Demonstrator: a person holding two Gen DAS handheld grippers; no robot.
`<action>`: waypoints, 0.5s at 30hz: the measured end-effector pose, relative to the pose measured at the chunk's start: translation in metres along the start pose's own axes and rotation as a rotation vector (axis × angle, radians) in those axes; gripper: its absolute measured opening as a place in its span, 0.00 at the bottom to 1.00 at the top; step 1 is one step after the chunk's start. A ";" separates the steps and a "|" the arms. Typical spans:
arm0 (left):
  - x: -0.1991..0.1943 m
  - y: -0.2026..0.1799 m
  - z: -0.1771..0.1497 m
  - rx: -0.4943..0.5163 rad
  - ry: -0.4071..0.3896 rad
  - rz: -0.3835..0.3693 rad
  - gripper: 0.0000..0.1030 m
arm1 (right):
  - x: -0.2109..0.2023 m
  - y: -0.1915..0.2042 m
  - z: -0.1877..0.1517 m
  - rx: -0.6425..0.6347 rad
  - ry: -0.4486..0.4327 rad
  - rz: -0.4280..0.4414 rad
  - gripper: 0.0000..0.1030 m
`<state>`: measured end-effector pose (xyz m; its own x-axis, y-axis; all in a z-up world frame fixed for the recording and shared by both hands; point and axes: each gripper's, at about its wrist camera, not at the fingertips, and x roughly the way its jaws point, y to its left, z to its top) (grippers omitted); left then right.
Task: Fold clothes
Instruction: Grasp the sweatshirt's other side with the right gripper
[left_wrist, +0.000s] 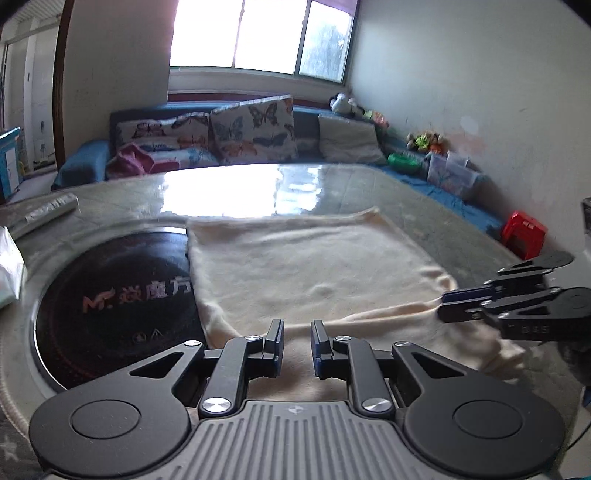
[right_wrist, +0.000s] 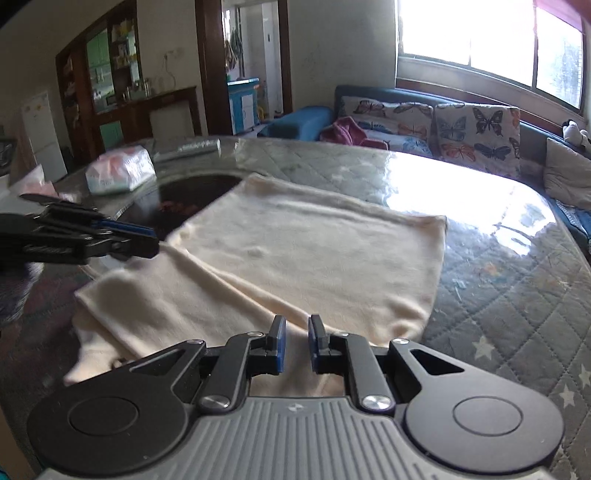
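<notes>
Both tongs stand narrowly parted, gripping nothing. The left tongs (left_wrist: 297, 326) hover over the near fold of the cream cloth (left_wrist: 295, 266); the right tongs (right_wrist: 297, 323) sit low at its right corner. Bare counter (right_wrist: 517, 258) lies beyond. Only the left view shows the red box (left_wrist: 522, 238).

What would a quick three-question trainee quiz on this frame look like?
1. True or false: the left gripper and the right gripper are both shut.
2. The cloth partly covers which of these? A) hob B) laptop C) plate
3. Fill in: the cushions carry a ___ print.
Key: 1 false; 2 A; 3 butterfly.
</notes>
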<state>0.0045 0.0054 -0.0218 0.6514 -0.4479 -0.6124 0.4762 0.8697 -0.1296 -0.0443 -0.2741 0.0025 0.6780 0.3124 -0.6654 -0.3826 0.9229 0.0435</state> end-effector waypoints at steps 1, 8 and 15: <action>0.006 0.001 -0.002 0.006 0.021 0.003 0.18 | 0.001 -0.003 -0.003 0.001 0.009 -0.003 0.12; -0.012 0.000 -0.010 0.046 0.014 0.002 0.19 | -0.020 -0.005 -0.009 -0.029 0.004 0.019 0.13; -0.059 -0.024 -0.037 0.269 0.021 -0.015 0.21 | -0.032 0.003 -0.024 -0.104 0.042 0.025 0.18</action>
<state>-0.0672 0.0186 -0.0112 0.6319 -0.4540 -0.6282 0.6276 0.7753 0.0709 -0.0823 -0.2865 0.0056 0.6414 0.3232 -0.6958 -0.4637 0.8859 -0.0160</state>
